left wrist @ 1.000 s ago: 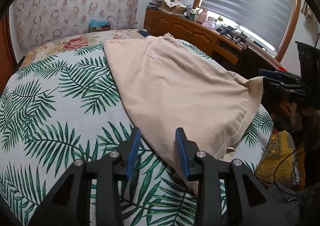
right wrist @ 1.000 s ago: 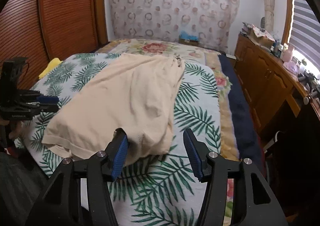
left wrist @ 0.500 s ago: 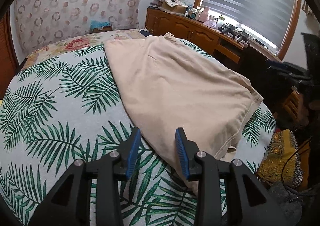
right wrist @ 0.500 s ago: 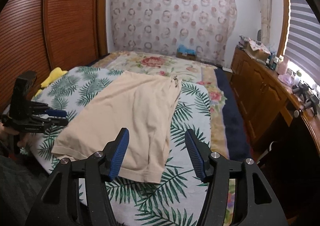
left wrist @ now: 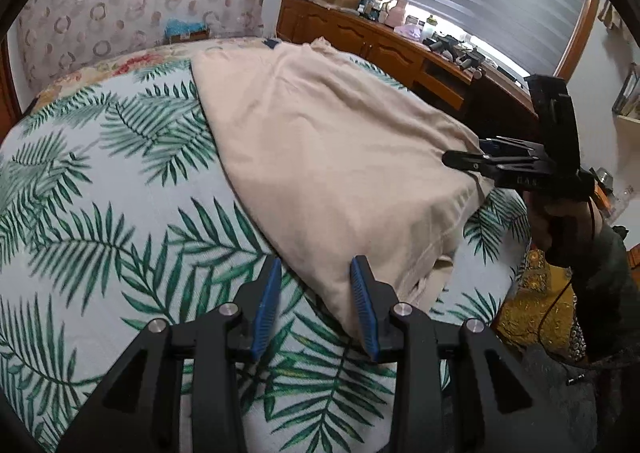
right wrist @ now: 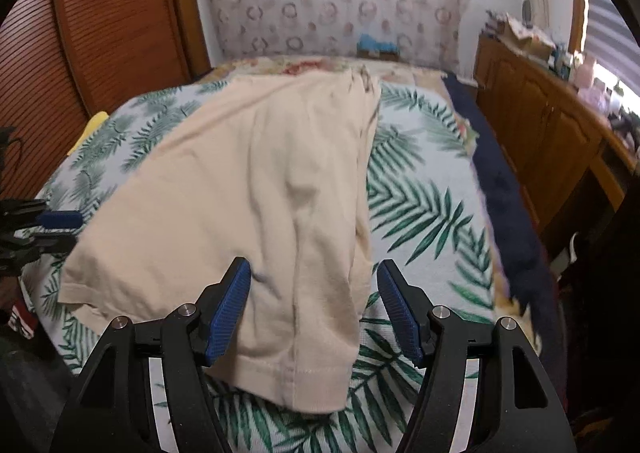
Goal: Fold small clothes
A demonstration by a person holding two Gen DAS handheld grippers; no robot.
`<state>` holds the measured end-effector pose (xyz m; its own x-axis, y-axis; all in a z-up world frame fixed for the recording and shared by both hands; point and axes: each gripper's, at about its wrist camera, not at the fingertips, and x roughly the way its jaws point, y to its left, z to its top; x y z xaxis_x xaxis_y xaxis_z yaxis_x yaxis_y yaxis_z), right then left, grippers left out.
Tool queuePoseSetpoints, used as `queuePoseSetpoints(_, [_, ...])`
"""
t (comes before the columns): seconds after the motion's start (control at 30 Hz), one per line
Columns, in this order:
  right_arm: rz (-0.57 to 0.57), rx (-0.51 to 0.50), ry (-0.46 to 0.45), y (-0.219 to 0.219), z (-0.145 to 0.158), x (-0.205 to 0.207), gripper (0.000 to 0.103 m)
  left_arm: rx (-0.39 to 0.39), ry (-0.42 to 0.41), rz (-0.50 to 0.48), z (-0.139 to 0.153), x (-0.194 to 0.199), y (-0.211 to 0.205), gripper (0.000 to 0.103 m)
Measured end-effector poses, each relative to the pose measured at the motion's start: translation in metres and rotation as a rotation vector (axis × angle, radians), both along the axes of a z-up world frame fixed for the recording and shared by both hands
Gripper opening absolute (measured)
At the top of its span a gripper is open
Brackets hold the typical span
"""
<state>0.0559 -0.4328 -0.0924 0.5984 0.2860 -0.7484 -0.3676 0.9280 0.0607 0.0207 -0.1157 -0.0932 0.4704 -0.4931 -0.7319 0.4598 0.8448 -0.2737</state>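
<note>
A beige garment (left wrist: 332, 157) lies spread flat on the palm-leaf bedcover (left wrist: 100, 193). My left gripper (left wrist: 314, 293) hovers at the garment's near corner, open; the cloth edge runs beside the right pad and nothing is pinched. In the right wrist view the garment (right wrist: 260, 193) stretches away from me, and its near hem lies between the fingers of my right gripper (right wrist: 314, 293). That gripper's jaws are opening and the pads stand clear of the cloth. The right gripper (left wrist: 480, 163), held in a hand, also shows over the garment's right corner. The left gripper (right wrist: 52, 221) sits at the left edge.
A wooden cabinet (right wrist: 552, 133) with clutter on top runs along the right under a window blind (left wrist: 500, 1). Wooden louvre doors (right wrist: 100, 33) stand left. A dark blue blanket strip (right wrist: 508, 205) edges the bed. A yellow patterned cloth (left wrist: 532, 313) lies on the floor.
The right gripper pulled back, then came down and forward over the garment's near hem with its jaws wider. The left gripper has stayed put.
</note>
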Motion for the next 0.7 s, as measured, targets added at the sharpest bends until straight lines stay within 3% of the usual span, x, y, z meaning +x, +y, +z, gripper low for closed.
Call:
queuePoseSetpoints(0.37, [0.070, 0.085, 0.060, 0.007, -0.004, -0.002, 0.065, -0.065, 0.039, -0.036, -0.006, -0.002, -0.005, 0.034])
queuePoseSetpoints(0.47, [0.083, 0.088, 0.056, 0.010, -0.004, -0.002, 0.051, -0.105, 0.051, -0.049, -0.006, 0.004, -0.005, 0.034])
queuePoseSetpoints(0.5, [0.088, 0.093, 0.056, 0.011, -0.004, -0.001, 0.037, -0.119, 0.054, -0.060, -0.006, 0.006, -0.006, 0.025])
queuePoseSetpoints(0.53, [0.092, 0.099, 0.058, 0.012, -0.005, 0.000, 0.030, -0.127, 0.048, -0.077, -0.005, 0.006, -0.007, 0.013])
queuePoseSetpoints(0.6, [0.113, 0.121, 0.063, 0.014, -0.005, 0.001, 0.017, -0.130, 0.022, -0.079, -0.002, 0.007, -0.007, 0.002])
queuePoseSetpoints(0.7, [0.126, 0.139, 0.036, 0.013, 0.001, -0.002, 0.013, -0.177, -0.034, -0.077, 0.016, 0.007, -0.001, 0.002])
